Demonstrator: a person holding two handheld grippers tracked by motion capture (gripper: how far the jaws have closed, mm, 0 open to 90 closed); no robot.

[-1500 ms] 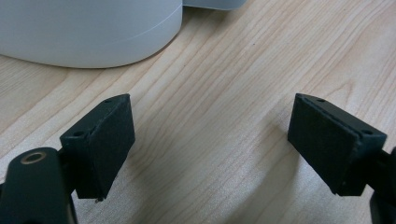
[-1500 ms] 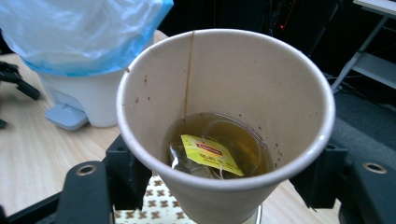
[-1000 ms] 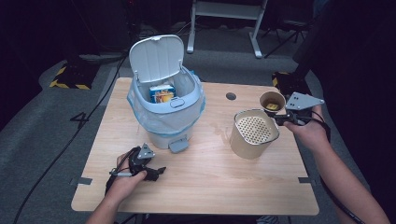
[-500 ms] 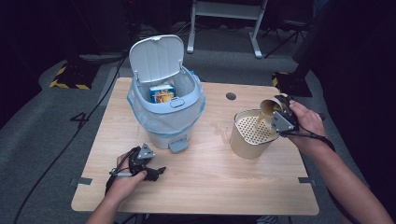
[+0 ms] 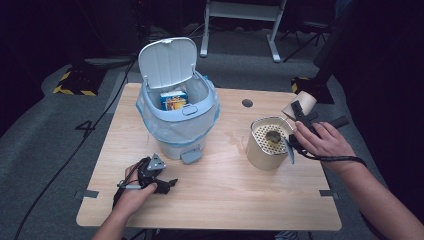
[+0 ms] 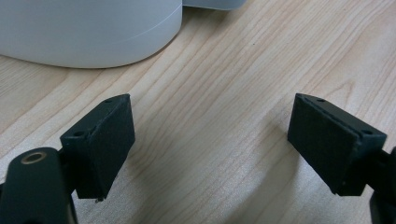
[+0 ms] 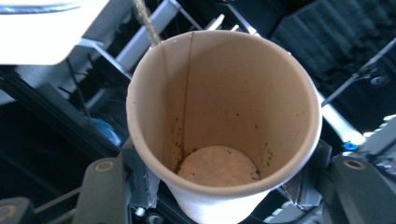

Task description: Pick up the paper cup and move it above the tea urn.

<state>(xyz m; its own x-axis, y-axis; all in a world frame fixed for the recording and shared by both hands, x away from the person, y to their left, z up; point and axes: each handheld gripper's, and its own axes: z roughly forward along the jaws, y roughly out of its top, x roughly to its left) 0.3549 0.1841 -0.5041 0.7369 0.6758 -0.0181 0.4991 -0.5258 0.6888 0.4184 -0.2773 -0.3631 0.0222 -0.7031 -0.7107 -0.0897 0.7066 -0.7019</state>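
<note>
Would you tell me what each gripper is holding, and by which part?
The right gripper holds a paper cup by its lower side walls, tipped. The left gripper holds nothing.

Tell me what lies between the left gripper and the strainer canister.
In the high view, bare wooden table separates the left gripper from the strainer canister; the bin's pedal sits just beyond that stretch.
</note>
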